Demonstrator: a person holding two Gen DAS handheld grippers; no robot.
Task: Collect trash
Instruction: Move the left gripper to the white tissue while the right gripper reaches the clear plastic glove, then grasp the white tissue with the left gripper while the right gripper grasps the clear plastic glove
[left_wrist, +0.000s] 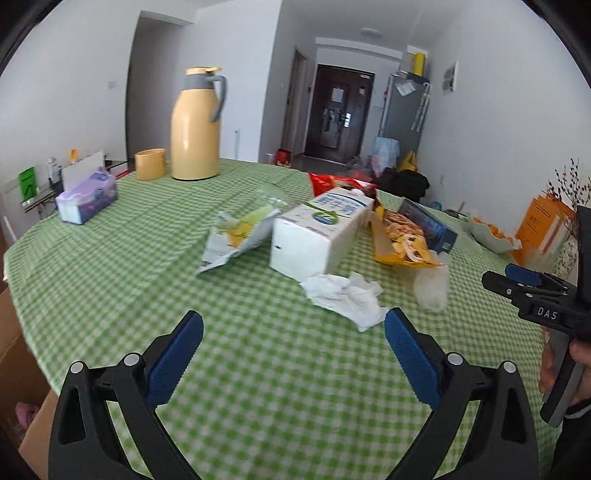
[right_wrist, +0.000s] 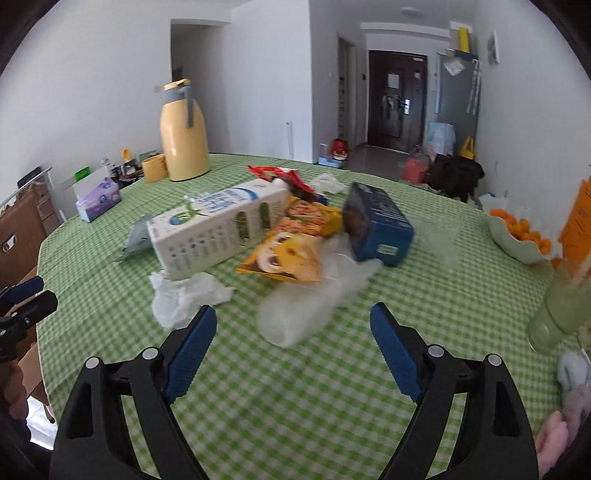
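Trash lies in a heap mid-table: a white milk carton (left_wrist: 317, 232) (right_wrist: 218, 229) on its side, a crumpled white tissue (left_wrist: 347, 297) (right_wrist: 184, 295), a silver-yellow snack bag (left_wrist: 236, 236), a yellow snack bag (left_wrist: 406, 247) (right_wrist: 288, 258), a blue box (left_wrist: 428, 223) (right_wrist: 376, 225), a red wrapper (right_wrist: 284, 177) and clear plastic (left_wrist: 430, 288) (right_wrist: 306, 310). My left gripper (left_wrist: 293, 354) is open and empty, just short of the tissue. My right gripper (right_wrist: 293, 349) is open and empty, near the clear plastic. It also shows as the black right gripper (left_wrist: 524, 284) at the right edge.
On the green checked tablecloth (left_wrist: 110, 277) stand a yellow thermos jug (left_wrist: 195, 125), a yellow cup (left_wrist: 149, 164) and a purple tissue box (left_wrist: 86, 199) at the far left. A bowl of oranges (right_wrist: 521, 236) and a pale green bottle (right_wrist: 557, 306) sit at the right.
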